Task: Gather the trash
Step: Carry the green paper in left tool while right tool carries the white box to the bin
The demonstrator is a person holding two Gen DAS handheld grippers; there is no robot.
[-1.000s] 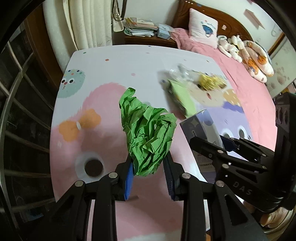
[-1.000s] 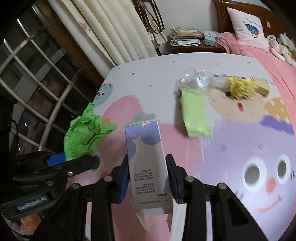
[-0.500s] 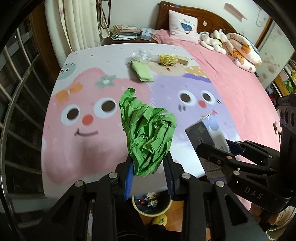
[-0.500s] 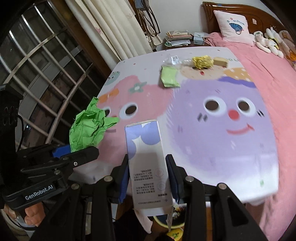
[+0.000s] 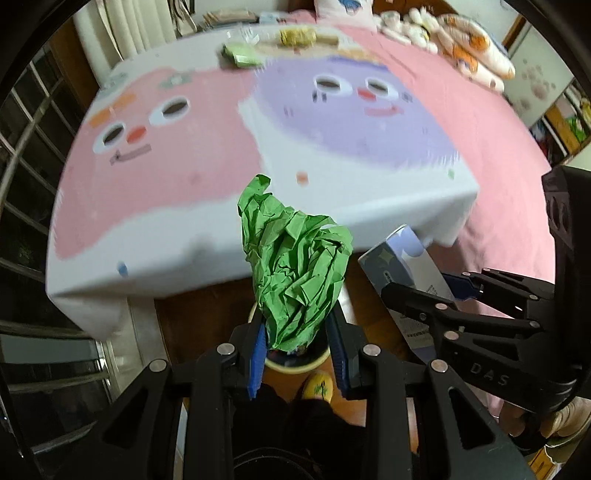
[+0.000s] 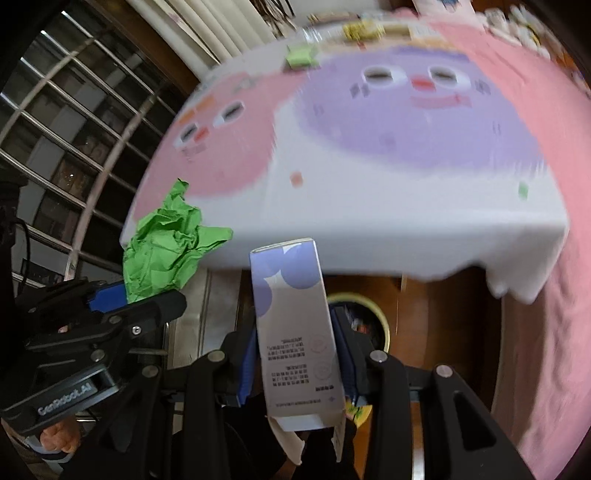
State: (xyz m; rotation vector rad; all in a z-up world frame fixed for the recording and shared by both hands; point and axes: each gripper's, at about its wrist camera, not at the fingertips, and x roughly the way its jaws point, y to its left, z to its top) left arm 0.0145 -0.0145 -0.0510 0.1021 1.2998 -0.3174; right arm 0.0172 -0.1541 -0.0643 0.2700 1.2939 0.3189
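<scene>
My left gripper [image 5: 297, 354] is shut on a crumpled green paper ball [image 5: 295, 273], which points down over a yellow-rimmed bin [image 5: 295, 367] on the floor. Beside it, my right gripper [image 5: 424, 291] is shut on a white and purple carton [image 5: 402, 258]. In the right wrist view the carton [image 6: 295, 325] stands upright between the pads of the right gripper [image 6: 297, 350], with the bin [image 6: 380, 314] just behind it. The left gripper [image 6: 140, 295] holds the green paper [image 6: 166, 243] at the left. A green packet [image 5: 242, 55] and a yellow wad [image 5: 295, 35] lie at the table's far edge.
The table with a cartoon-face cloth [image 5: 258, 147] ends just ahead of both grippers. A pink bed [image 5: 498, 166] with plush toys [image 5: 461, 48] lies to the right, and window bars [image 5: 22, 147] to the left. A person's slipper [image 5: 319, 386] is next to the bin.
Both grippers have drawn back from over the table to past its near edge and a little lower, so the bin on the floor has come into view. Each still holds its item.
</scene>
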